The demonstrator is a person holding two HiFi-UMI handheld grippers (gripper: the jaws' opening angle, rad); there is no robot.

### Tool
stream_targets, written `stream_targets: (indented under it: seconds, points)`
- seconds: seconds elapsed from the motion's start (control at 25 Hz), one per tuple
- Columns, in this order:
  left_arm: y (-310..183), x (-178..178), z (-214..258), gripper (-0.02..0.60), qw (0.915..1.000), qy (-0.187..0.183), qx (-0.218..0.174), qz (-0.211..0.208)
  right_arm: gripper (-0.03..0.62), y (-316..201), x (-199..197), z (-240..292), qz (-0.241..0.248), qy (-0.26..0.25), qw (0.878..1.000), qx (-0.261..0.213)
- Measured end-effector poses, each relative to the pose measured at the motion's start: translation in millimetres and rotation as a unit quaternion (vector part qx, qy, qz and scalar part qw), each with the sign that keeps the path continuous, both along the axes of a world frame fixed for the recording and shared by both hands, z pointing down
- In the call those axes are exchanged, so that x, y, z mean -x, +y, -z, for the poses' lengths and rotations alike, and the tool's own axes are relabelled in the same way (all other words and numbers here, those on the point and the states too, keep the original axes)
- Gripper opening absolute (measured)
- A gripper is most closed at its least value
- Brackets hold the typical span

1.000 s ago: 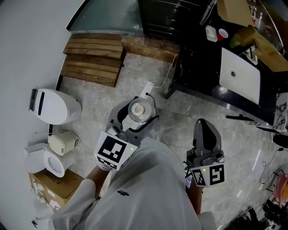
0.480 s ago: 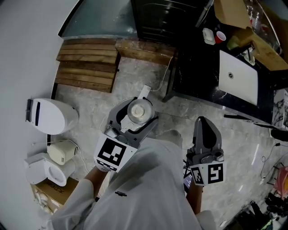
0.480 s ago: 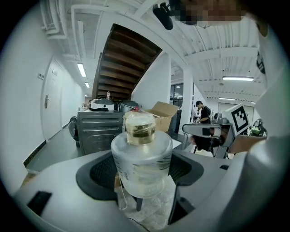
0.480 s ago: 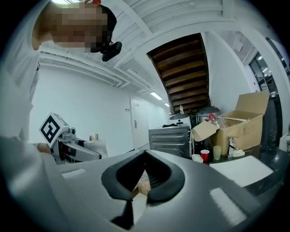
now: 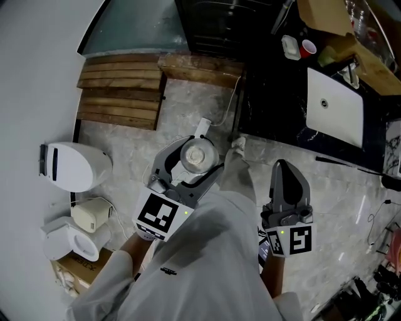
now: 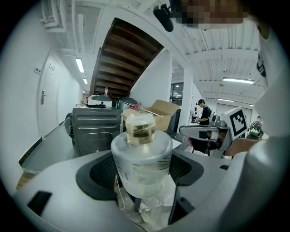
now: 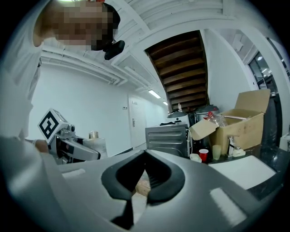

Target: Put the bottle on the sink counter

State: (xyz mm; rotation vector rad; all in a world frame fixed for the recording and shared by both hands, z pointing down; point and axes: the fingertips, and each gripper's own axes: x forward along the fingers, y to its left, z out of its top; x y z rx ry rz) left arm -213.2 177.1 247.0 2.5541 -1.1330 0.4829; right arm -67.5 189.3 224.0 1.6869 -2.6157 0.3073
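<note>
A clear plastic bottle [image 6: 141, 163] with a pale cap stands upright between the jaws of my left gripper [image 6: 141, 174], which is shut on it. From the head view the bottle [image 5: 198, 155] shows cap-up in the left gripper [image 5: 191, 164], held over the stone floor. To the right, my right gripper [image 5: 287, 188] is held level with its jaws shut and nothing in them; in the right gripper view its tips [image 7: 144, 177] meet. The dark sink counter [image 5: 276, 119] with its white sink basin [image 5: 335, 106] lies ahead at the upper right.
On the counter stand a red cup [image 5: 307, 47], a white dish [image 5: 291, 47] and a cardboard box [image 5: 321, 14]. A wooden pallet [image 5: 119, 91] lies on the floor ahead, a dark metal appliance [image 5: 222, 22] beyond it. White appliances [image 5: 72, 166] and a carton [image 5: 75, 266] crowd the left.
The view has shifted a little toward the counter; both grippers hold their places before me, the left still carrying the bottle. A shoe has come forward by the counter foot.
</note>
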Motion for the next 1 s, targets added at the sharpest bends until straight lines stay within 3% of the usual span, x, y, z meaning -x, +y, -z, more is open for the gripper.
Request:
stream_targets:
  seconds: [0.72, 1.0]
  points:
    - [-158.0, -75.8, -1.8, 0.339, 0.9998, -0.016, -0.005, 0.004, 0.011, -170.0, -60.5, -0.9, 0.036, 0.000, 0.999, -0.009]
    - [-212.6, -103.1, -0.5, 0.339, 0.9995, -0.009, 0.007, 0.029, 0.011, -226.4, -87.0, -2.2, 0.046, -0.001, 0.999, -0.005]
